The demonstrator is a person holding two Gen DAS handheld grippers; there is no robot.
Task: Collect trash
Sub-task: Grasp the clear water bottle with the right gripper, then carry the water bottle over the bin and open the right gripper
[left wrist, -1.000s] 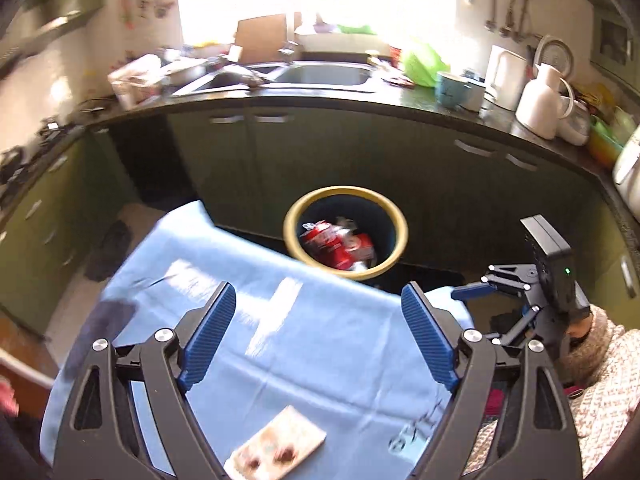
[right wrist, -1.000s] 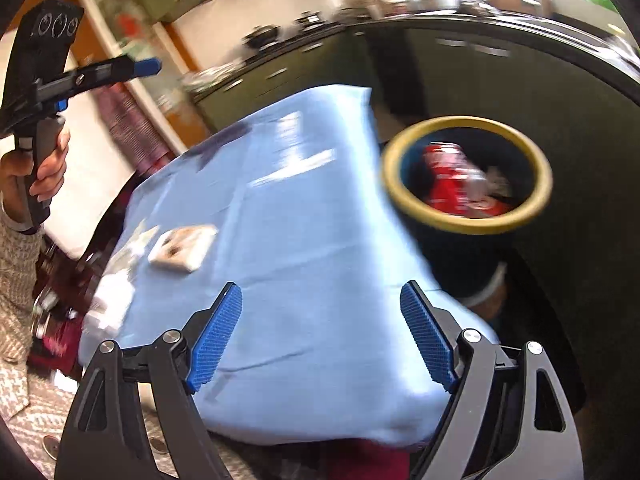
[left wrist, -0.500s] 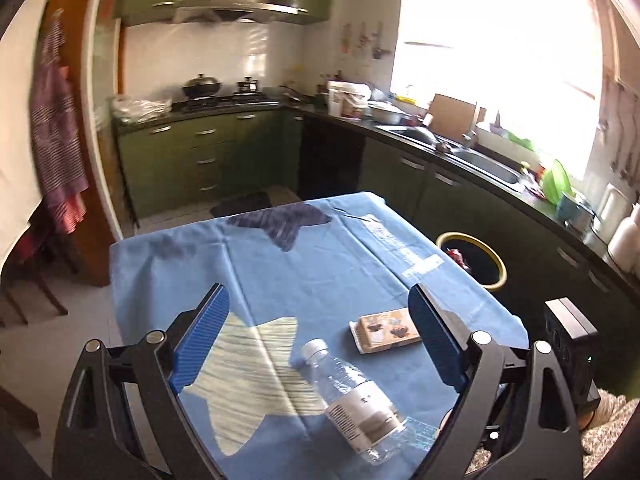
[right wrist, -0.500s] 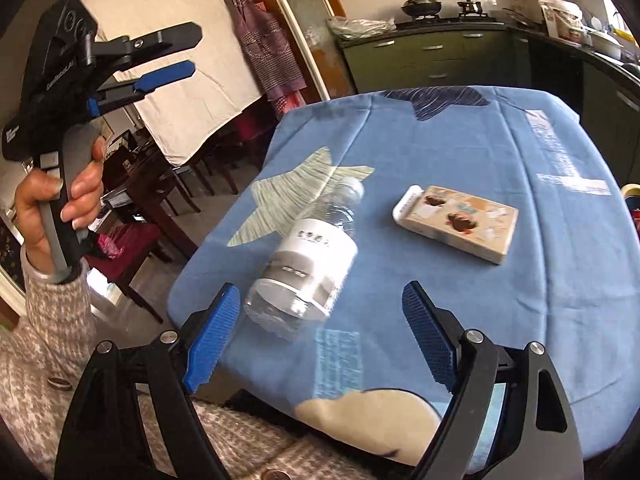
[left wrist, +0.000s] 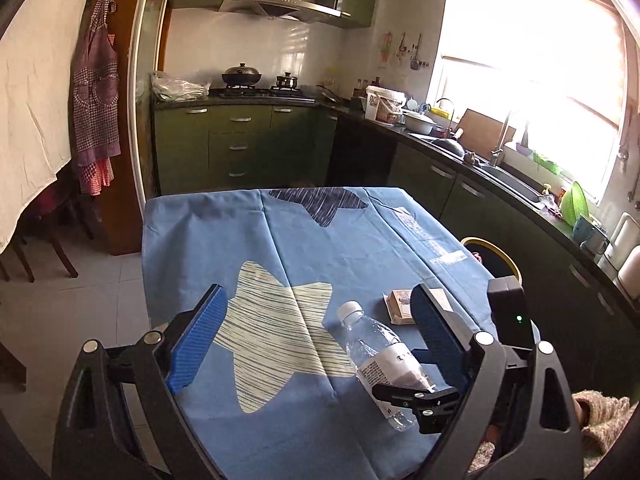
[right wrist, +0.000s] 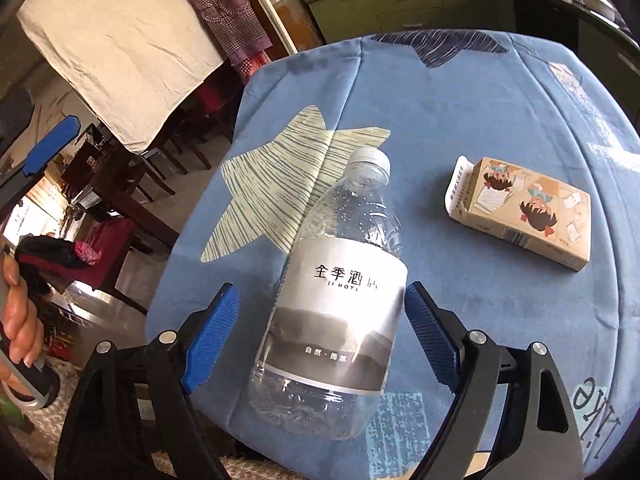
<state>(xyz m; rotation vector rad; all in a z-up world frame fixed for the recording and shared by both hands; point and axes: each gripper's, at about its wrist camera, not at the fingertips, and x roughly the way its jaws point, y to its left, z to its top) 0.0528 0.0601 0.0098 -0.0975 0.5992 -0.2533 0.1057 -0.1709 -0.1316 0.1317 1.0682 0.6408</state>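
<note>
Right gripper jaws spread wide, straddling the clear plastic water bottle with white label, pads either side of the label band, not yet touching as far as the fisheye lets me judge. Bottle lies on its side on the blue star-print cloth of the desk, cap pointing away, near the front edge. Looks empty, so light, thin-walled, crushable, slick and prone to roll; best taken across the labelled middle with a gentle squeeze. Small printed cardboard carton lies just to its right, apart. Left gripper jaws released, hanging above the cloth. Yellow-rimmed trash bin stands beyond the desk's right side.
</note>
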